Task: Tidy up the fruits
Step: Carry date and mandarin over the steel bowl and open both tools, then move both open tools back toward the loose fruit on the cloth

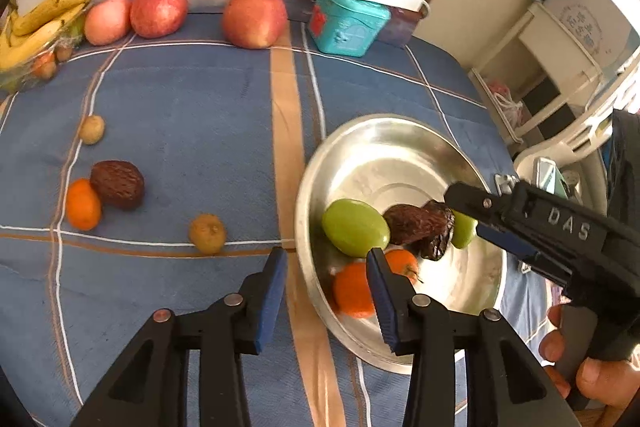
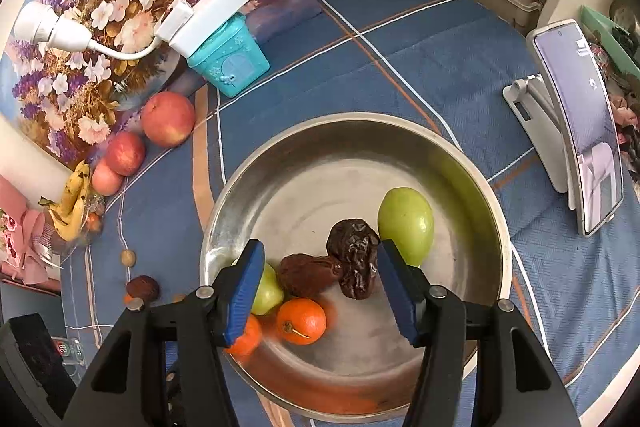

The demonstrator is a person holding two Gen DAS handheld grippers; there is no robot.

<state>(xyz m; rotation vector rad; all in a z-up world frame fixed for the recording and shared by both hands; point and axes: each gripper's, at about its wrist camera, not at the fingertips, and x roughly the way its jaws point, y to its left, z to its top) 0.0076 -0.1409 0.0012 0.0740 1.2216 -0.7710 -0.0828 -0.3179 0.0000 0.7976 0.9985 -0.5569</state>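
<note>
A steel bowl on the blue checked cloth holds two green fruits, two dark dates and two small oranges. My right gripper is open and empty above the bowl's near side; it shows in the left wrist view over the dates. My left gripper is open and empty at the bowl's left rim. On the cloth to the left lie an orange, a dark date and two small brown fruits.
Three red apples and a glass dish of bananas stand at the back by a flower picture. A teal tin carries a white power strip. A phone on a stand is at the right.
</note>
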